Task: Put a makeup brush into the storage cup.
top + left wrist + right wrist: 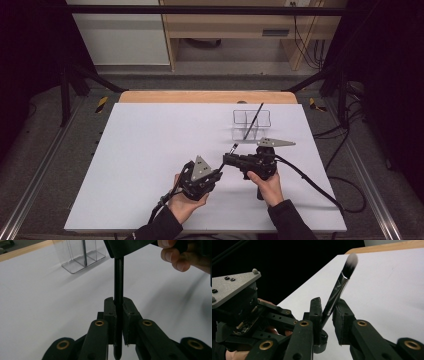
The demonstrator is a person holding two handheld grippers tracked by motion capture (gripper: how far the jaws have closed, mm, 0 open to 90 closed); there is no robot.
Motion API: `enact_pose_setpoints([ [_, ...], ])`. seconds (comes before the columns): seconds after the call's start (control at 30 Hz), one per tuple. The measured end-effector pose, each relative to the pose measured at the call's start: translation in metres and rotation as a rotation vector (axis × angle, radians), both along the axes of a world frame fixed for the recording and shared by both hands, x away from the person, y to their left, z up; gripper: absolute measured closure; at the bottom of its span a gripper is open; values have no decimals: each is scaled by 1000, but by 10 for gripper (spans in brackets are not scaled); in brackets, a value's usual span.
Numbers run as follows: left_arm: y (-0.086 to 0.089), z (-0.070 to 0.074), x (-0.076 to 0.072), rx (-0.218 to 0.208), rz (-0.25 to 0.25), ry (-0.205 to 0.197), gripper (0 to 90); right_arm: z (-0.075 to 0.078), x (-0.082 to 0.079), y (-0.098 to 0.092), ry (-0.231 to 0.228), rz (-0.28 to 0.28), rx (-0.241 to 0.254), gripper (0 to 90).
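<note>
With the left gripper clamping the brush, the right gripper should pinch squarely before the left lets go.

No readable text anywhere (no labels or numbers).

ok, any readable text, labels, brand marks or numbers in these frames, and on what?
None readable.
Brush: no print visible on its handle or ferrule.
Clear holder: no label.
White table: blank.
Grey plate on the left claw: screws only, no marking.
Yellow-black hazard stripes on the floor: a sign, no words.
</note>
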State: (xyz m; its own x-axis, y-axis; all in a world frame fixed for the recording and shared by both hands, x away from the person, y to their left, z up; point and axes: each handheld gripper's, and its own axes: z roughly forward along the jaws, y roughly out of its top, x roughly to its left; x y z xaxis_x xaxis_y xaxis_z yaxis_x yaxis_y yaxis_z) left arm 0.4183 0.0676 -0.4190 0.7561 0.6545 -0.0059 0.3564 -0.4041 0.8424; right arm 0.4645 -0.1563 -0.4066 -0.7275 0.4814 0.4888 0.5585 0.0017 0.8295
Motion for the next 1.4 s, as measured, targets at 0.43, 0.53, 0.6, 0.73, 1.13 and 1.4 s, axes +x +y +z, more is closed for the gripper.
enact_pose_setpoints([
  [0.43, -2, -3, 0, 9, -3, 0, 828, 0, -1, 1, 1, 37, 19, 833],
  [0.53, -2, -3, 0, 8, -4, -3, 825, 0, -1, 0, 0, 43, 20, 836],
  [0.6, -1, -3, 0, 1, -8, -4, 819, 0, -1, 0, -7, 42, 20, 837],
  [0.73, 1, -2, 1, -10, -11, -2, 761, 3, -2, -2, -25, 16, 4, 838],
  [1.13, 24, 6, 6, -46, -2, -42, 487, 12, -4, -21, -107, -87, -65, 837],
  [1.4, 41, 14, 11, -72, 10, -59, 314, 16, -5, -29, -137, -132, -106, 837],
])
